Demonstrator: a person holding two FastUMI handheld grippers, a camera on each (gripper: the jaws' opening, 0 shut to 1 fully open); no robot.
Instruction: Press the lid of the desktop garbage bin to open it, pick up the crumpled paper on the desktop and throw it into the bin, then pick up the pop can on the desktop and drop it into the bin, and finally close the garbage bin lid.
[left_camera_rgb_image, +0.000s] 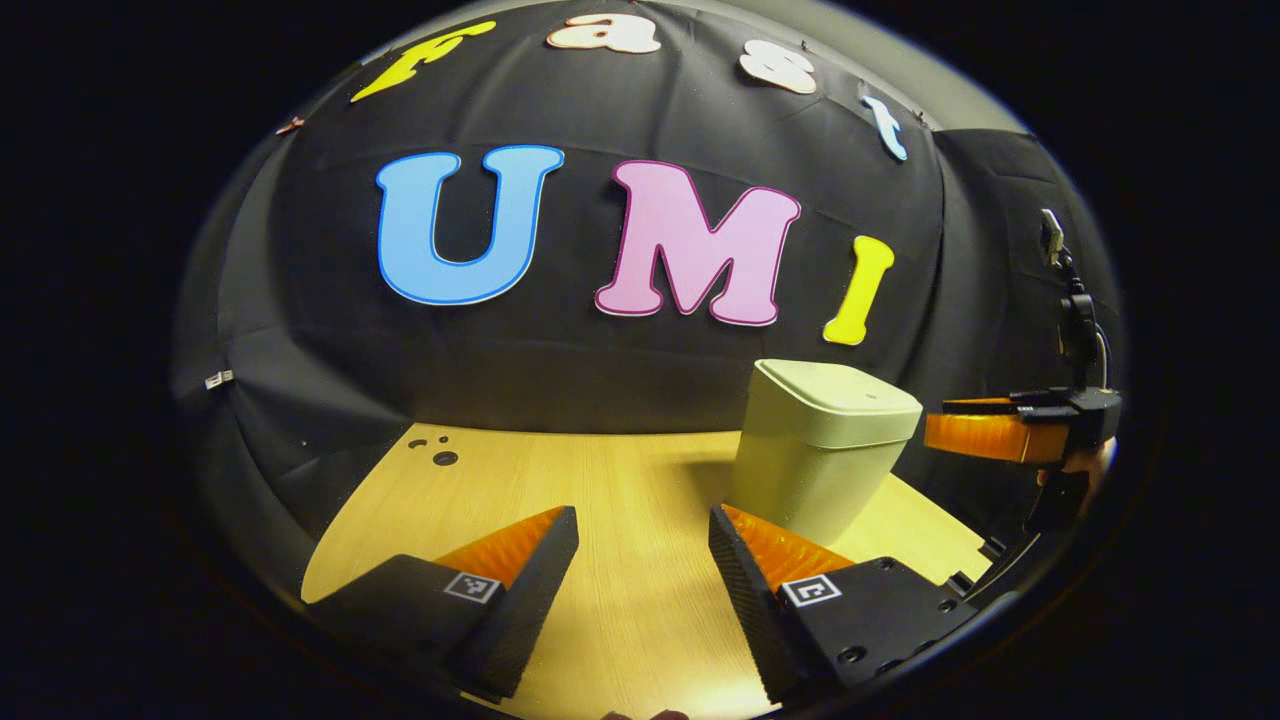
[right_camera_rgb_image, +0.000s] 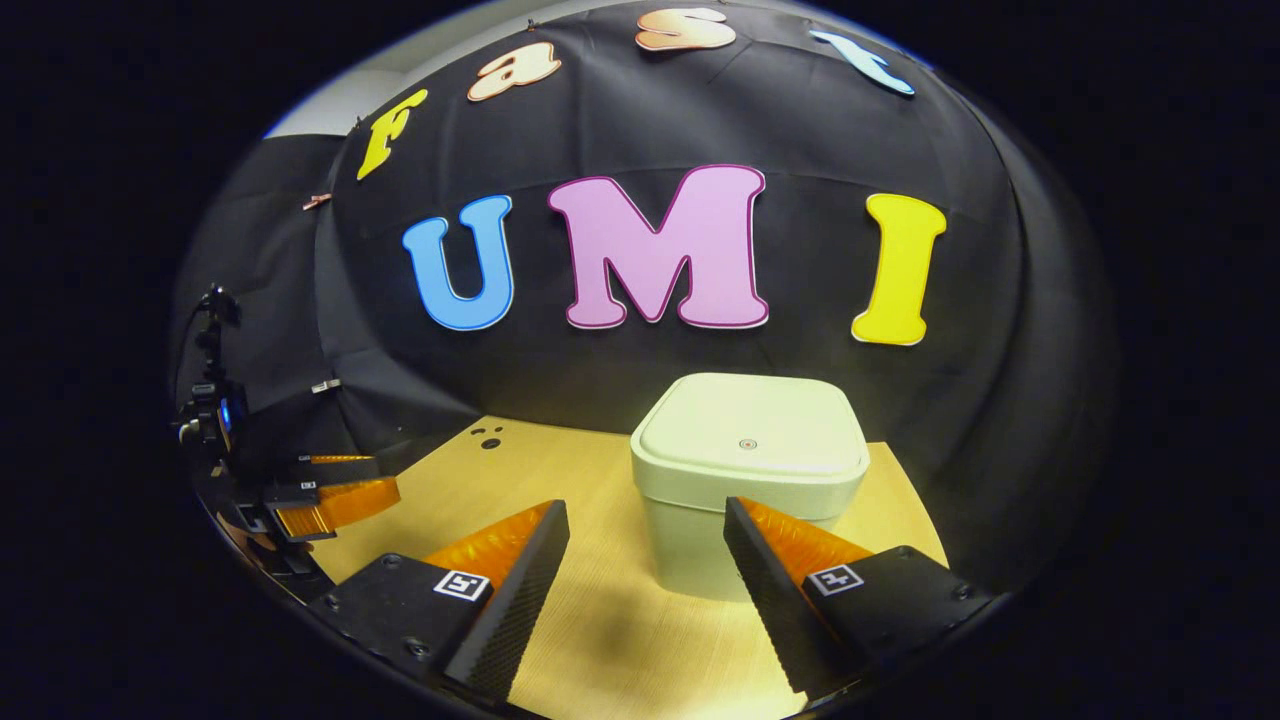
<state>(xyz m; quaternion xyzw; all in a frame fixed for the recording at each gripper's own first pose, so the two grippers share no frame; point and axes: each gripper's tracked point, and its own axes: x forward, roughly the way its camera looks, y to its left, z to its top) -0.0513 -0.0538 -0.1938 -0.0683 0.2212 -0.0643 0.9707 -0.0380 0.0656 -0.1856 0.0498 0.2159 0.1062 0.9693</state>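
Right gripper view | right gripper (right_camera_rgb_image: 645, 540) apart, near garbage bin (right_camera_rgb_image: 745, 480) | lid (right_camera_rgb_image: 748, 430) down | press lid centre squarely | left gripper (left_camera_rgb_image: 640, 545) apart

In the right gripper view, the right gripper (right_camera_rgb_image: 645, 545) hangs above the wooden worktop (right_camera_rgb_image: 600, 640) with its fingers (right_camera_rgb_image: 520, 560) spread wide and nothing between them. Just ahead stands the garbage bin (right_camera_rgb_image: 745, 480), upright, its lid (right_camera_rgb_image: 750, 430) closed flat. Far to the left, the left gripper (right_camera_rgb_image: 335, 500) hovers over the worktop's edge.
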